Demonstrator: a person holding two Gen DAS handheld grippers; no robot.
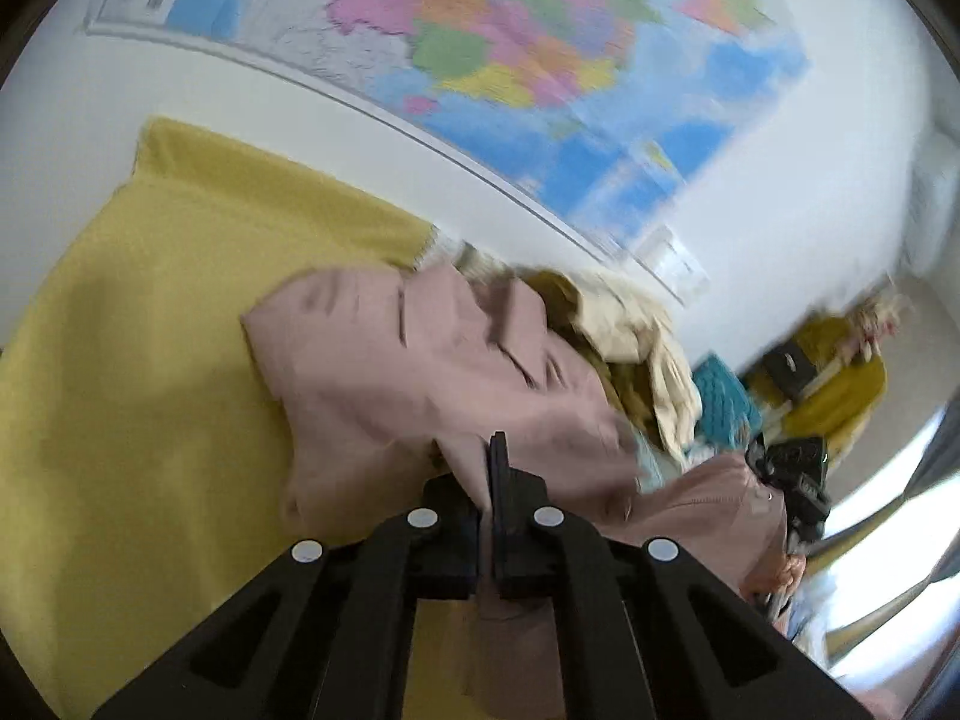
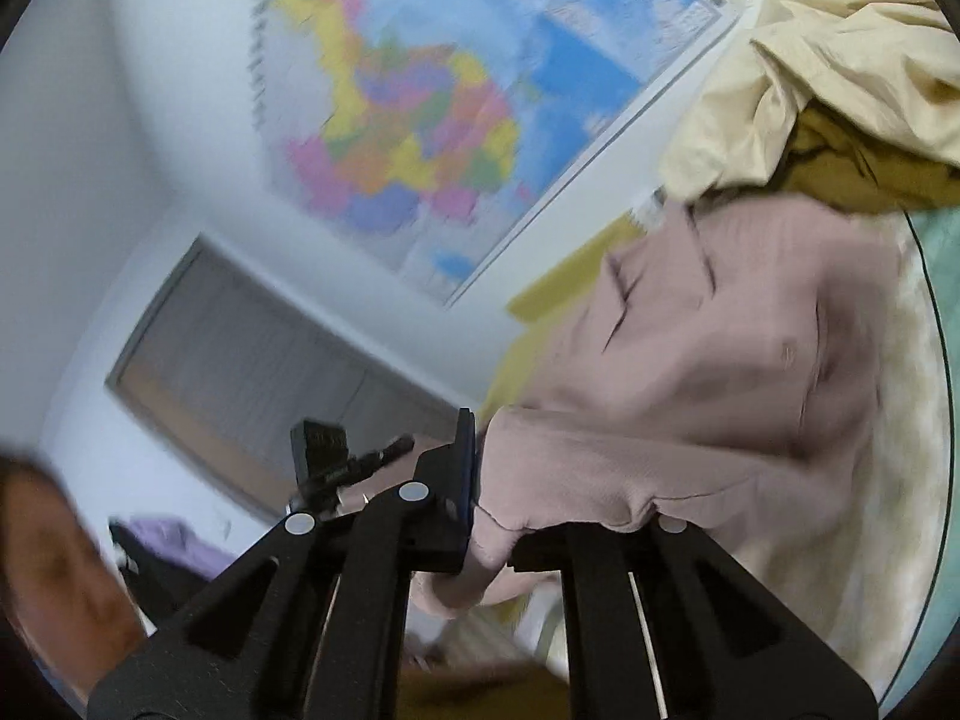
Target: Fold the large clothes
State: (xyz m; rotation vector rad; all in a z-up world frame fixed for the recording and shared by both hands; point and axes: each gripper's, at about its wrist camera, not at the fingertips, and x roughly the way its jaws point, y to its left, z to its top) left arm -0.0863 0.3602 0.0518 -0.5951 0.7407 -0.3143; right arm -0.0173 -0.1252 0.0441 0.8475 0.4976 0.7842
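Left gripper (image 1: pixel 489 480) pressed together on a fold of pink garment (image 1: pixel 420 360), cloth pinched between the dark pads. Right gripper (image 2: pixel 474 480) also pinching the same pink garment (image 2: pixel 690 390), with fabric bunched over its far finger so only the near pad visible. Garment stretched between both and lifted above a yellow bed cover (image 1: pixel 150 330), the lower part hanging toward it.

Just behind the garment, a pile of other clothes: cream cloth (image 1: pixel 636 324) over a mustard piece, touching the pink one; teal knitted item (image 1: pixel 723 402) beside. Same cream cloth (image 2: pixel 810 60) at the top right in the right wrist view. Colourful wall map (image 1: pixel 510 48) on the white wall close behind the bed. Grey roller blind (image 2: pixel 258 360) on the wall to the far side. Much open yellow cover to the left of the garment; crowded on the right. Both views blurred.
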